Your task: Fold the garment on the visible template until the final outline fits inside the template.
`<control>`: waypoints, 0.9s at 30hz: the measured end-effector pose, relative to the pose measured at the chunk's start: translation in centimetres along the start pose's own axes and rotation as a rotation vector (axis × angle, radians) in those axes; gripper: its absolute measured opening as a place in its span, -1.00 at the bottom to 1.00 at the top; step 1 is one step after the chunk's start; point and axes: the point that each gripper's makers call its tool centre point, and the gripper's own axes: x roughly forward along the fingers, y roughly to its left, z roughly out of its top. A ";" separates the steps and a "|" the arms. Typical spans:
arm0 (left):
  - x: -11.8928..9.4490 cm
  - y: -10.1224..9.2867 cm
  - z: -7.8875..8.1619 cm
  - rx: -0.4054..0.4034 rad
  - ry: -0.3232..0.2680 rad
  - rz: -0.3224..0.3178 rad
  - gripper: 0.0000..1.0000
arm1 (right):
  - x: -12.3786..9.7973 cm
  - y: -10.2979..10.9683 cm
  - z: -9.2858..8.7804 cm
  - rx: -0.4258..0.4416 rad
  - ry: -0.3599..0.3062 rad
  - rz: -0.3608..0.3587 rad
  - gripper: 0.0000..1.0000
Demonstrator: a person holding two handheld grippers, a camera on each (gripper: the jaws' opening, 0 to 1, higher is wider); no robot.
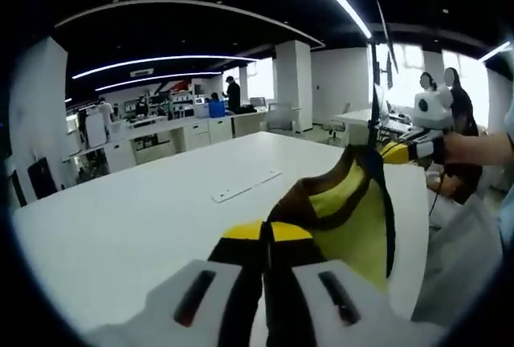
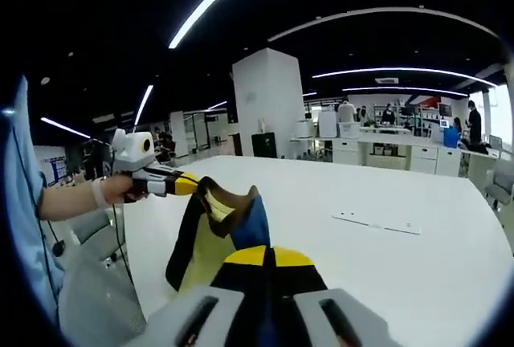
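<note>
Across the middle of both views lies the white table (image 1: 120, 226), wide and bare near the garment. Above it, the yellow, brown and blue garment (image 1: 353, 202) hangs stretched in the air between the two tongs, its long axis running from one to the other. At bottom centre of the left gripper view, the left gripper (image 1: 267, 238) is closed on one end. At bottom centre of the right gripper view, the right gripper (image 2: 261, 263) pinches the other end. I see no template, so I judge the cloth must first come down flat.
</note>
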 end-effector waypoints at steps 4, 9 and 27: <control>-0.6 0.0 2.1 0.003 -0.060 -0.001 -1.00 | -0.6 0.2 2.1 -0.013 -0.047 0.000 -1.00; -1.4 -0.2 4.8 0.011 -0.125 -0.012 -1.00 | -1.3 0.2 3.8 -0.030 -0.087 0.000 -1.00; -1.9 1.7 11.7 0.028 -0.305 -0.004 -1.00 | -2.2 -1.0 11.7 -0.147 -0.293 -0.012 -1.00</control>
